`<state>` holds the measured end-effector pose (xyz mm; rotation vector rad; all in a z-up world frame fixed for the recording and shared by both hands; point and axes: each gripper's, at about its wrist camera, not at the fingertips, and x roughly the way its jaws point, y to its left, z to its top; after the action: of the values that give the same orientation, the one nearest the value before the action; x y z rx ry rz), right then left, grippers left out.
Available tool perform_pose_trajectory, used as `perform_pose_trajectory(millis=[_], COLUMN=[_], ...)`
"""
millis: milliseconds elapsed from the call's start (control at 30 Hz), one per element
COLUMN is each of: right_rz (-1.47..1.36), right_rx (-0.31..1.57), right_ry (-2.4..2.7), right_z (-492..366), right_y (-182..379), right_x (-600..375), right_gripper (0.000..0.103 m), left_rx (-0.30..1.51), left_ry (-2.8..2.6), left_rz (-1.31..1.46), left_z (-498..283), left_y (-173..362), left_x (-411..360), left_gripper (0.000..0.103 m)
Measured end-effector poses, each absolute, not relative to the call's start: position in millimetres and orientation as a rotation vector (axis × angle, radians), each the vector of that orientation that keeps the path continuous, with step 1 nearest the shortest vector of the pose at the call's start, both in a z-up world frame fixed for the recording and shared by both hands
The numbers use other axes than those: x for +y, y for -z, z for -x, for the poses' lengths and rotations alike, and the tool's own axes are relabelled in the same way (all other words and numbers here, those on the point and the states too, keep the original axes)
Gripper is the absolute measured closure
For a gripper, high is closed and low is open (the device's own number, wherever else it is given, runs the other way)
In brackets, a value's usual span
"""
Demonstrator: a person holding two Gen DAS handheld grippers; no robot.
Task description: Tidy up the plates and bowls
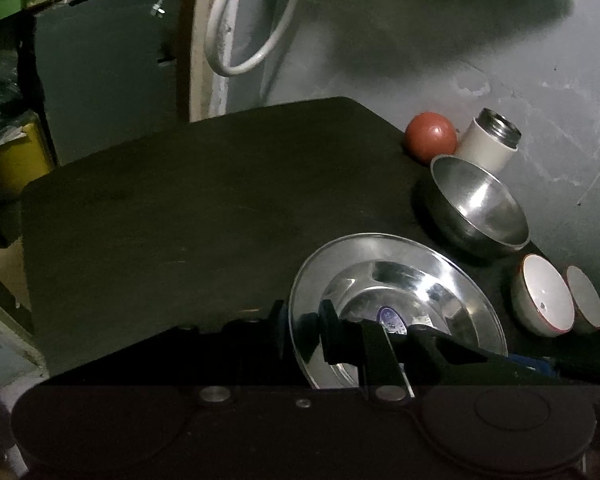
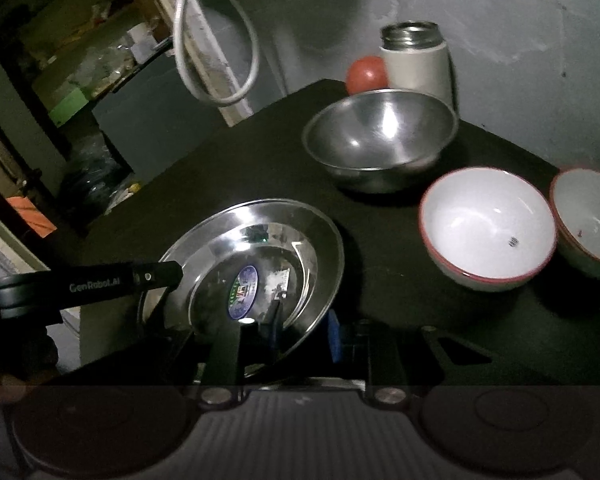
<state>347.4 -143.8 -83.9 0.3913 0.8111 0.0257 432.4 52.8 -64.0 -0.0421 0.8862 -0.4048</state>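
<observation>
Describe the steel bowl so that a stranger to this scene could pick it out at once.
Start at the dark table and look to its far end by the grey wall. The steel bowl stands just in front of the white flask and the red ball. It is the only deep metal vessel: its neighbours are two white red-rimmed bowls and a shallow steel plate.

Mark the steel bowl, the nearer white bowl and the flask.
steel bowl [image 2: 380, 136], right wrist view, inner wall
nearer white bowl [image 2: 486, 220], right wrist view, inside bottom
flask [image 2: 418, 62], right wrist view, white body
</observation>
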Motion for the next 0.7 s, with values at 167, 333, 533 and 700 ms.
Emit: perform_pose_trajectory(millis=[167, 333, 533, 700], right_rz=[-0.363, -0.333, -0.322, -0.321], right_rx=[0.781, 0.751, 0.734, 0.733], right_ry=[-0.056, -0.065, -0.051, -0.031], right_z=[-340, -323, -294, -267], right_y=[72, 56, 45, 38], right_x=[-136, -133, -140, -149], right_gripper=[0.077, 0.077, 0.077, 0.076], left_rx=[0.844, 0.814, 0.802, 0.802], left_ry=[0.392, 0.393, 0.441, 0.494], left_rz=[0.049, 0.071, 0.071, 0.052], left_z=[-419, -401, -375, -354], left_y=[49, 36, 28, 22], left_x=[66, 70, 64, 54], left_gripper=[0.085, 0.085, 0.085, 0.085])
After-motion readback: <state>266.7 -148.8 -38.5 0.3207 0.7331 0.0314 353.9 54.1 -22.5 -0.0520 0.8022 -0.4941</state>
